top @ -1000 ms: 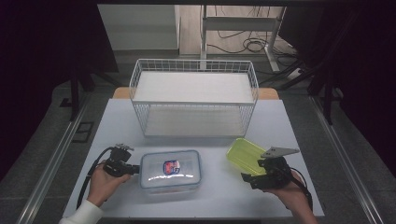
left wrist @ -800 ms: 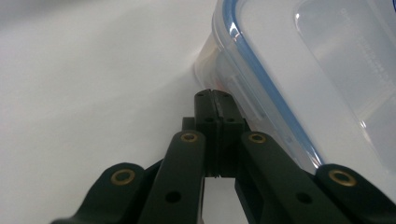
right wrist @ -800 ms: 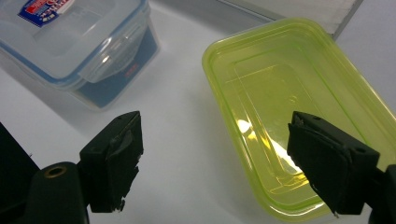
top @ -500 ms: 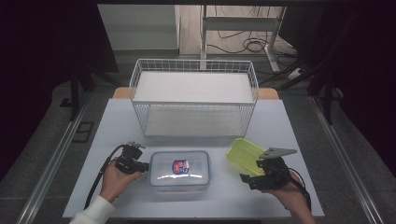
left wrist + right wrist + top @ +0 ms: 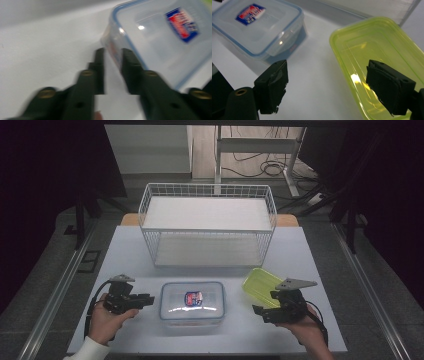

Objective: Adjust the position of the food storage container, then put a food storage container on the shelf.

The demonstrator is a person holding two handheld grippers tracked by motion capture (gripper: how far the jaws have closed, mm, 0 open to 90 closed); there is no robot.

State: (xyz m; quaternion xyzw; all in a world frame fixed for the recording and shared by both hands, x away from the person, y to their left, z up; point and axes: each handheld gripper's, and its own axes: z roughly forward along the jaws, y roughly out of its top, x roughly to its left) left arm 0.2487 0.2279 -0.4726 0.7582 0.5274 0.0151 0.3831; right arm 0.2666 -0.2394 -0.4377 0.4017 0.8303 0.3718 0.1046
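Observation:
A clear lidded box (image 5: pixel 192 306) with a blue rim and a red-and-blue label sits at the front middle of the white table (image 5: pixel 130 255). My left gripper (image 5: pixel 150 299) is just left of it, and its jaws have just been opening. In the left gripper view the left gripper (image 5: pixel 112 53) shows a narrow gap with nothing between the jaws, and the box (image 5: pixel 160 32) corner lies just beyond the tips. A yellow-green container (image 5: pixel 261 285) lies at the front right. My right gripper (image 5: pixel 265 303) stands wide open at its near edge; the right gripper (image 5: pixel 328 80) straddles the rim of the container (image 5: pixel 372 50).
A white wire basket (image 5: pixel 207 230) stands across the back of the table, a short way behind both containers. A cable trails from each gripper toward the table's front edge. The clear box (image 5: pixel 259 25) lies left of the green container with bare table between them.
The left gripper pushed the clear box a little to the right, then drew back left off it with its jaws parted. The right gripper and green container stayed put.

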